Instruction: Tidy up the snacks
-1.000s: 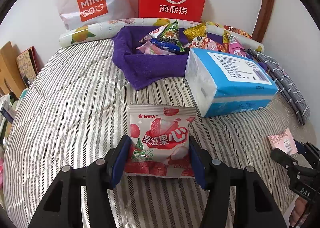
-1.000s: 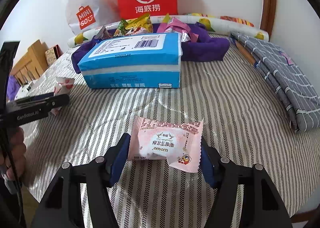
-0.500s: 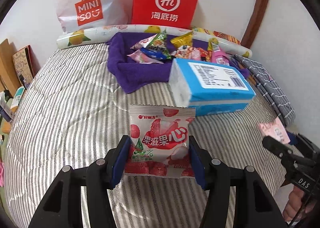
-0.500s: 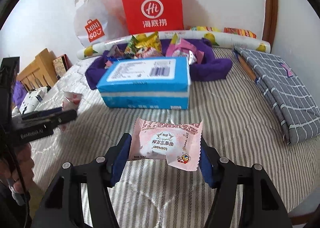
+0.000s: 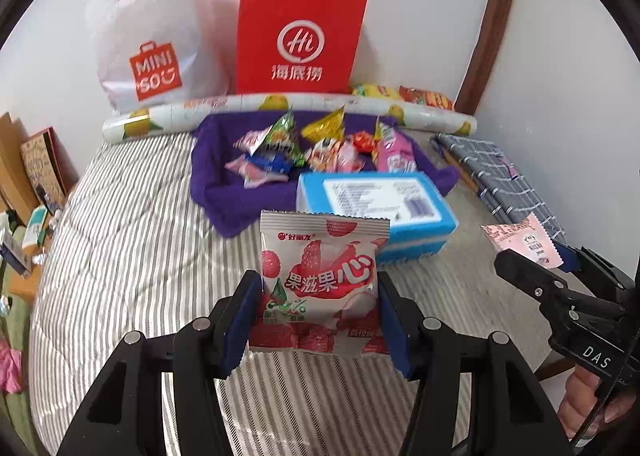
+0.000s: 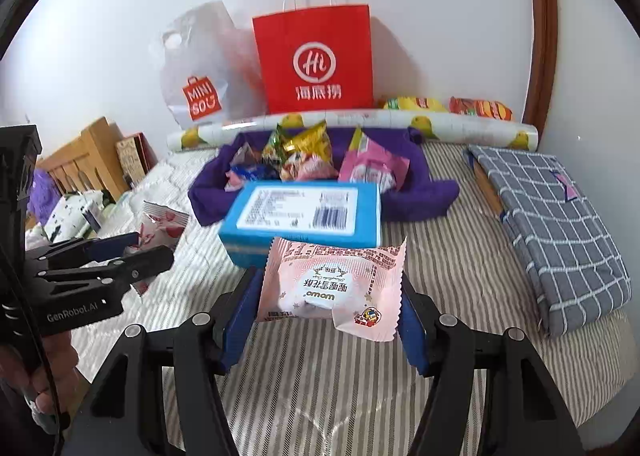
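Both grippers had lifted off the bed: left gripper clamped on the strawberry gummy packet, right gripper on the pink pastry packet, ready for the purple cloth bin at the bed's far edge.

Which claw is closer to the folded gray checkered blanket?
Right. The right claw, holding the pink cake packet, is on the same side as the gray checkered blanket. The left claw, holding the strawberry candy bag, is farther away, beyond the right one.

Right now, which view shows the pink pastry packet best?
The right wrist view: the pink pastry packet sits centred and whole between the right gripper fingers, print readable. The left wrist view catches only its upper part at the right edge, above the gripper clamping it.
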